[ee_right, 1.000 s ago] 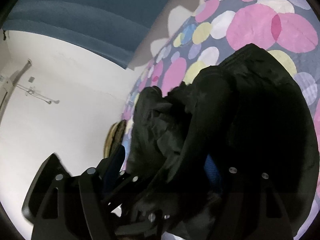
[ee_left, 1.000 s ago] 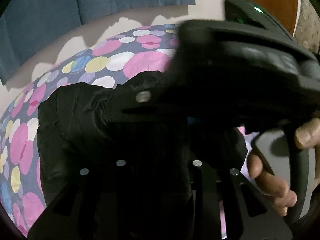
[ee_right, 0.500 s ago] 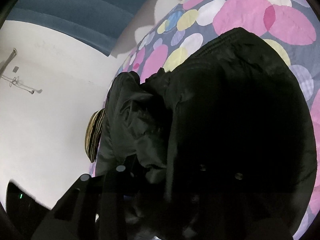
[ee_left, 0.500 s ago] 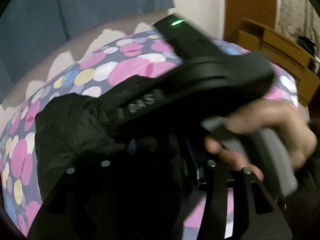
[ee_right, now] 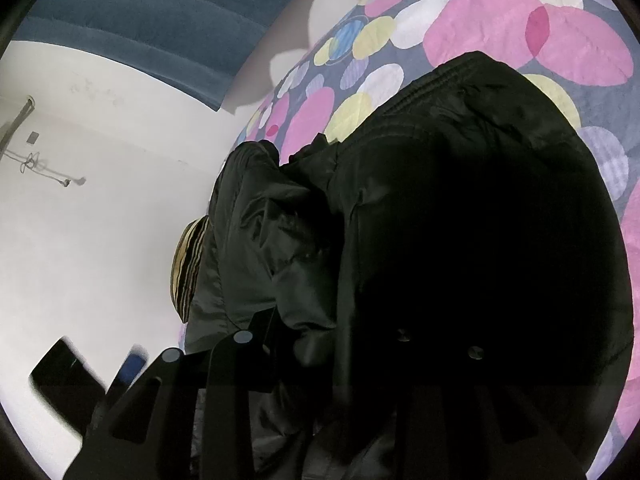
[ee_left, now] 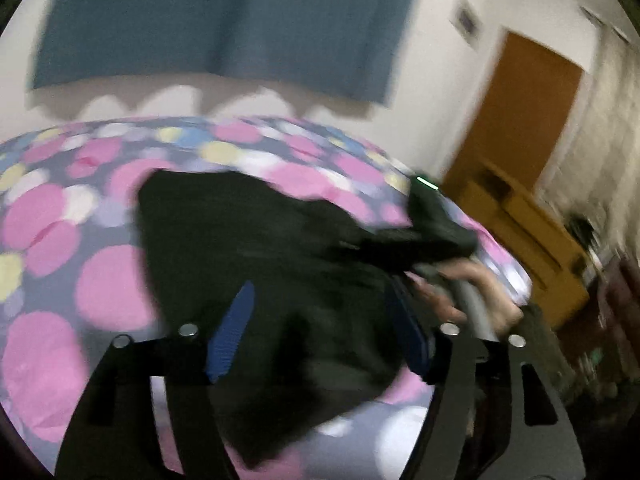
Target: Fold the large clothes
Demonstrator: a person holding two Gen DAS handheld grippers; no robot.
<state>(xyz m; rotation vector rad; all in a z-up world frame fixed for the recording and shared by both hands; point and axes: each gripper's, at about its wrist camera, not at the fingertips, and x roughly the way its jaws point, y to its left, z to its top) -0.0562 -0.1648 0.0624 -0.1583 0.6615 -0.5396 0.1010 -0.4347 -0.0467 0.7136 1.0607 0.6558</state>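
A: The left wrist view is smeared with motion blur — the door [ee_left: 524,128] at two o'clock and the curtain [ee_left: 224,20] at twelve have soft, streaked edges.

B: The right wrist view is sharper, but the black jacket [ee_right: 460,220] sinks into near-total shadow from centre to five o'clock.

A: The white wall [ee_right: 80,220] at nine o'clock glows bright — both views bend and darken at the rims.
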